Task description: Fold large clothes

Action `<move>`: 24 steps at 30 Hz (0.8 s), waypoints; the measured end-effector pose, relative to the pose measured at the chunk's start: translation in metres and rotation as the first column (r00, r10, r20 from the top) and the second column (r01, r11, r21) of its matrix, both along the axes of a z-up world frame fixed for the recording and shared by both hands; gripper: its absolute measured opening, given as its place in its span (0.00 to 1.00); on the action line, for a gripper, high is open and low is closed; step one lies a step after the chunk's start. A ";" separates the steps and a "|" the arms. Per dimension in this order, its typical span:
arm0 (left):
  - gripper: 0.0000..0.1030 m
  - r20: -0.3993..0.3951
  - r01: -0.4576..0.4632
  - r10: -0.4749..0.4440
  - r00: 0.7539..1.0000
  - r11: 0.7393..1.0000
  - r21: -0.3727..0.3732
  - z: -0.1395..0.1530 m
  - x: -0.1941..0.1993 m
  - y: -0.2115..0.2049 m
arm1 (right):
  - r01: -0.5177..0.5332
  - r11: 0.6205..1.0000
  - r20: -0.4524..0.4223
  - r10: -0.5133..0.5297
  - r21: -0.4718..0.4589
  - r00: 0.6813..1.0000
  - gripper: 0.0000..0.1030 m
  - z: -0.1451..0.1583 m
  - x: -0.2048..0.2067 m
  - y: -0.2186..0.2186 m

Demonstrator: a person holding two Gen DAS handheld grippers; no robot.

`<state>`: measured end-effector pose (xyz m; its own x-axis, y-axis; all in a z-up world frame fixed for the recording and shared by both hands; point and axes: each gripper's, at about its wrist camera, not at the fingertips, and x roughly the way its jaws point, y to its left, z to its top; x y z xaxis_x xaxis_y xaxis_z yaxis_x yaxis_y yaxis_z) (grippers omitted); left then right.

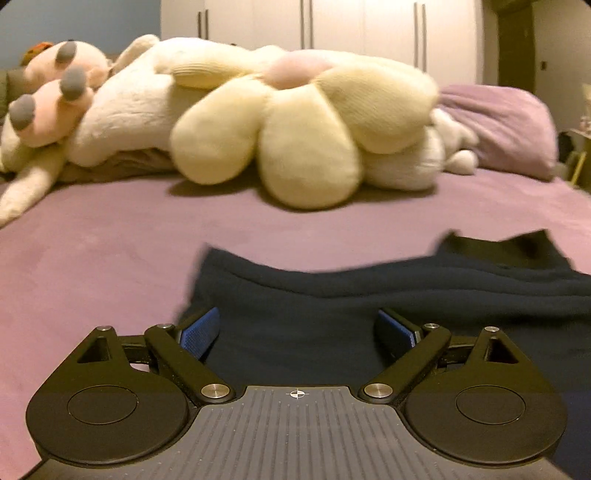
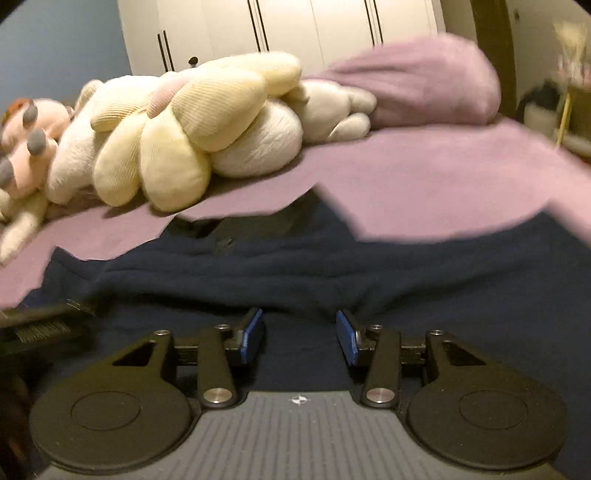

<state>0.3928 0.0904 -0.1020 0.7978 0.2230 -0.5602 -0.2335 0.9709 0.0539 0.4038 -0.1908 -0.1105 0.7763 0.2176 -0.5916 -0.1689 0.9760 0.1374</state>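
Note:
A dark navy garment (image 1: 332,295) lies spread on the purple bed sheet (image 1: 92,258), its far edge rumpled into folds. My left gripper (image 1: 295,317) hangs low over the garment's left part with its blue pads wide apart and nothing between them. In the right wrist view the same garment (image 2: 332,266) fills the lower half of the view, with a notch in its far edge. My right gripper (image 2: 298,315) stands over it about half open, its pads not pressing on the cloth. A black piece, probably the left gripper (image 2: 44,325), shows at the left edge.
Beyond the garment a cream flower cushion (image 1: 306,122) and white and pink plush toys (image 1: 55,96) lie piled across the bed. A purple pillow (image 1: 498,125) sits at the far right. White wardrobe doors (image 1: 332,22) stand behind. Bare sheet (image 2: 443,177) lies between the garment and the toys.

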 end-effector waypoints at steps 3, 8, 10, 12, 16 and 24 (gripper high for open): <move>0.94 -0.056 -0.083 0.076 0.996 0.988 -0.128 -0.011 0.007 0.030 | 0.163 0.984 0.006 -0.163 -0.073 0.987 0.47 0.007 0.006 -0.051; 0.97 -0.076 -0.112 0.098 0.992 0.973 -0.200 -0.024 0.014 0.035 | 0.349 0.937 -0.040 -0.349 0.002 0.936 0.70 -0.009 0.006 -0.138; 0.98 -0.084 -0.113 0.099 0.992 0.977 -0.182 -0.026 0.017 0.032 | 0.363 0.922 -0.093 -0.353 0.133 0.931 0.72 -0.022 0.007 -0.158; 0.99 -0.095 -0.119 0.102 0.990 0.973 -0.199 -0.027 0.019 0.037 | 0.360 0.923 -0.079 -0.352 0.136 0.933 0.74 -0.026 0.008 -0.157; 1.00 -0.105 -0.124 0.104 0.989 0.969 -0.213 -0.028 0.022 0.038 | 0.361 0.921 -0.066 -0.355 0.143 0.932 0.76 -0.028 0.007 -0.157; 1.00 -0.127 -0.145 0.114 0.985 0.953 -0.265 -0.030 0.027 0.047 | 0.372 0.922 -0.060 -0.367 0.106 0.928 0.76 -0.026 0.014 -0.154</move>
<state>0.4198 0.1369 -0.1318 0.7028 0.1468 -0.6961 -0.3657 0.9139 -0.1765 0.4178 -0.3449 -0.1366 0.7915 -0.0130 -0.6110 0.2083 0.9457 0.2496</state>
